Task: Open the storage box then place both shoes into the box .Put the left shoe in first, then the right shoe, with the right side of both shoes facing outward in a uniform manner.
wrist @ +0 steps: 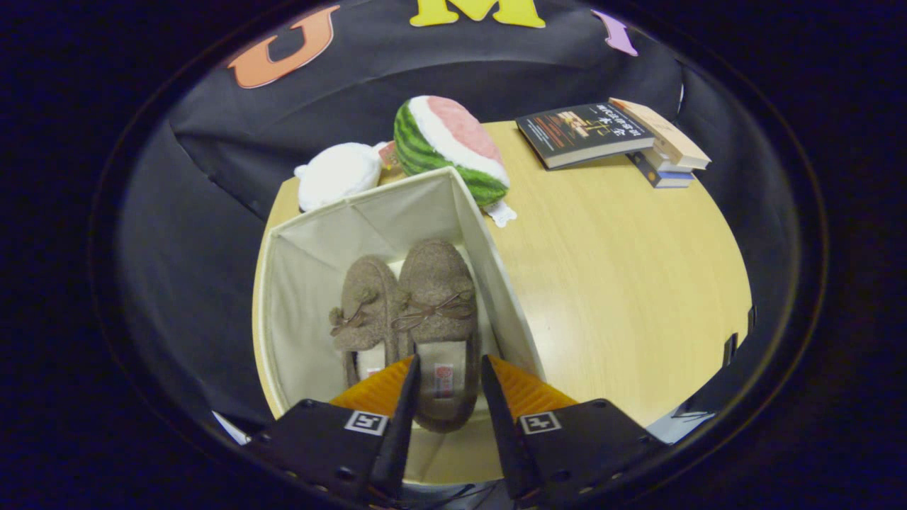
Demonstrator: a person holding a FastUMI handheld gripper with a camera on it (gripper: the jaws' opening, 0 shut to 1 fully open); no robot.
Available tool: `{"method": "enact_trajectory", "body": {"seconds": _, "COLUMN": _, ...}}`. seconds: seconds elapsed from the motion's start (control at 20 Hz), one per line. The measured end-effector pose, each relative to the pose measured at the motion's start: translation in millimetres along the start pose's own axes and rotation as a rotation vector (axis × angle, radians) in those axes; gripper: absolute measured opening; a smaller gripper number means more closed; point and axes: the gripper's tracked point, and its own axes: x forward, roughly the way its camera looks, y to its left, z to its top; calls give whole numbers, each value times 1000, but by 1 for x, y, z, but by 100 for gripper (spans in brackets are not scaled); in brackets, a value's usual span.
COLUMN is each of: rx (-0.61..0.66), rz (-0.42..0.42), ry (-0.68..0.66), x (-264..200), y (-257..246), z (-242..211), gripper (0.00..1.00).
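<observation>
An open cream fabric storage box (pixel 496 283) stands on the wooden table (pixel 623 283), just ahead of my fingers. Two fuzzy brown slippers with bows lie side by side inside it, toes pointing away from me. The smaller-looking one (pixel 365 304) rests on the left of the box floor. The other slipper (pixel 436 283) lies against the box's right wall and looks nearer. My gripper (pixel 450 365) hangs over the box's near edge with that slipper's heel between its fingers, and both fingers touch the heel's sides. The left finger hides the left slipper's heel.
Behind the box sit a watermelon-slice plush (pixel 450 145) and a white plush (pixel 339 173). A dark book (pixel 588 131) and a small stack of books (pixel 669 152) lie at the table's far right. Bare tabletop stretches to the right of the box.
</observation>
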Motion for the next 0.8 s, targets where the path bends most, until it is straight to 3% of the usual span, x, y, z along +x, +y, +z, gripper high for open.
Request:
{"method": "enact_trajectory", "body": {"seconds": 0.2, "rx": -111, "rz": -15, "ry": -121, "x": -40, "y": -5, "z": 4, "gripper": 98}}
{"method": "enact_trajectory", "body": {"seconds": 0.55, "rx": -258, "rz": -5, "ry": -281, "x": -101, "y": 9, "z": 0, "gripper": 97}}
{"method": "enact_trajectory", "body": {"seconds": 0.8, "rx": -309, "rz": 56, "ry": -287, "x": -118, "y": 50, "z": -19, "gripper": 97}}
